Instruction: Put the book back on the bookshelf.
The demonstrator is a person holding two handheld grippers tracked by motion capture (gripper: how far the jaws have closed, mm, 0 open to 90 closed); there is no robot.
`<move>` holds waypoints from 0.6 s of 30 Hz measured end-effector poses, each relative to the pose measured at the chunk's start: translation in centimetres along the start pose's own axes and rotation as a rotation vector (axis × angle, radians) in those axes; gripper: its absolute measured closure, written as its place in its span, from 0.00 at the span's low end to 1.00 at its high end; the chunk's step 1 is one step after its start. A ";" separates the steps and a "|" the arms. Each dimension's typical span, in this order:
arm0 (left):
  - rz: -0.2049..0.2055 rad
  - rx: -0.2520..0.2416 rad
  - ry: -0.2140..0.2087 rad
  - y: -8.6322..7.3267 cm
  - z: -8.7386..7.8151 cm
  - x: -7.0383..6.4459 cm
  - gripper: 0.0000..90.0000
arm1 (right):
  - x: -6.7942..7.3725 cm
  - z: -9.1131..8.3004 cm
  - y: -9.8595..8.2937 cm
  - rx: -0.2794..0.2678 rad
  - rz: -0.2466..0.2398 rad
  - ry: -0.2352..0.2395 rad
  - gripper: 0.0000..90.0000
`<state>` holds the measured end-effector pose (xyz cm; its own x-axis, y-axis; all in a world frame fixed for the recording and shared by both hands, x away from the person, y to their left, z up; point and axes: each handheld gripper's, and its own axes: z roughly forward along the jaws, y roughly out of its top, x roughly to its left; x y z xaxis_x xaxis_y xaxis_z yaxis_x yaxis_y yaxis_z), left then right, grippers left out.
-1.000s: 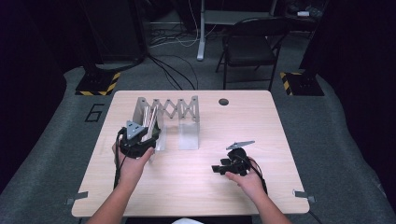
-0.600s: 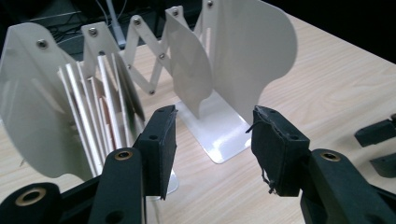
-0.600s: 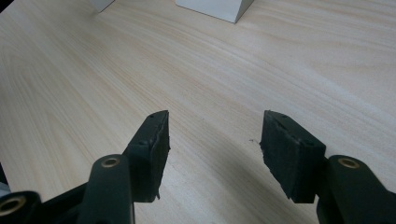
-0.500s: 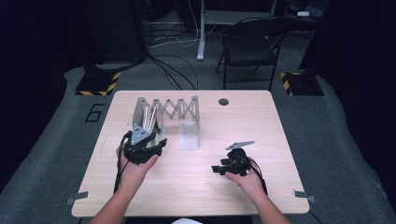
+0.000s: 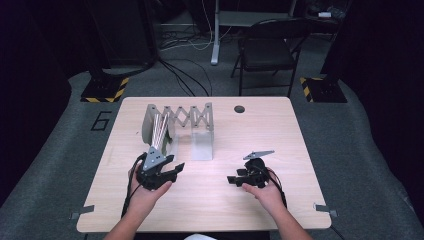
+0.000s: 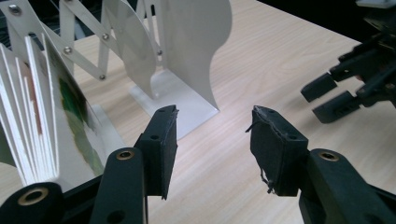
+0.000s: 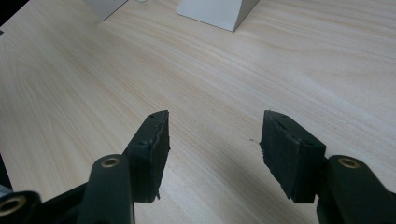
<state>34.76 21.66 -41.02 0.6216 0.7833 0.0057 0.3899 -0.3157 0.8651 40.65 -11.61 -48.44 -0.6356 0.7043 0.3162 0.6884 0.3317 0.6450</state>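
Near edge first: the left gripper [image 5: 172,169] hovers over the table [image 5: 280,135] at the near left, jaws apart with nothing between them; over on the near right the right gripper [image 5: 234,180] sits low above bare wood, jaws likewise spread and empty, pointing left toward its partner; the two are well apart. Just beyond the left gripper stands the expanding metal rack [image 5: 182,117], its scissor links stretched left to right; thin books [image 5: 159,131] lean in its left compartment, just beside the left gripper's far side, while the right compartment holds nothing. From the left gripper view the book pages [image 6: 32,107] show at the left, a green cover picture facing in, though no title can be read; the rack's white divider [image 6: 196,42] rises straight ahead. Since a second ago the left gripper has drawn back toward the near edge, away from the books; the right one has barely stirred. Farther off, a "6" [image 5: 101,120] is marked on the floor left of the table; a folding chair [image 5: 267,50] stands beyond.
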 end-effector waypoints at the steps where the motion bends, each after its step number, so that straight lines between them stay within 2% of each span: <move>1: -0.003 -0.002 -0.005 -0.2 -0.1 -0.1 0.57 | -0.1 0.0 0.0 0.001 -0.002 0.000 0.47; 4: -0.012 0.002 -0.036 -0.7 -0.3 -0.2 0.57 | 0.0 0.1 0.0 0.009 -0.002 0.002 0.47; 6: -0.033 0.002 -0.056 -1.1 -0.4 -0.4 0.57 | -0.1 0.2 0.0 -0.002 -0.016 0.002 0.47; 7: -0.035 0.003 -0.068 -1.2 -0.4 -0.4 0.57 | 0.0 0.2 0.0 0.010 -0.006 0.002 0.47; 8: -0.029 0.009 -0.076 -1.3 -0.5 -0.6 0.57 | 0.1 0.2 0.0 0.009 -0.006 0.003 0.47; 9: -0.026 0.001 -0.079 -1.4 -0.4 -0.7 0.57 | 0.0 0.3 0.0 0.005 -0.017 0.004 0.47; 10: -0.017 -0.010 -0.082 -1.6 -0.4 -0.8 0.57 | 0.2 0.3 0.0 0.016 -0.009 0.002 0.47; 11: -0.025 -0.010 -0.096 -1.7 -0.4 -1.0 0.57 | 0.1 0.3 0.0 0.012 -0.013 0.004 0.46; 13: -0.005 -0.012 -0.122 -2.1 -0.3 -1.2 0.57 | 0.2 0.3 0.0 0.015 -0.015 0.005 0.46; 15: 0.019 -0.001 -0.139 -2.6 -0.1 -1.2 0.57 | 0.2 0.4 0.0 0.015 -0.013 0.005 0.46; 18: 0.022 0.022 -0.157 -3.6 0.3 -1.3 0.58 | 0.0 0.4 0.0 0.014 -0.015 0.002 0.46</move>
<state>32.73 21.57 -44.31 0.7280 0.6833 -0.0557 0.3887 -0.3444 0.8546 40.77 -11.31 -48.73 -0.6462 0.6982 0.3082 0.6841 0.3509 0.6395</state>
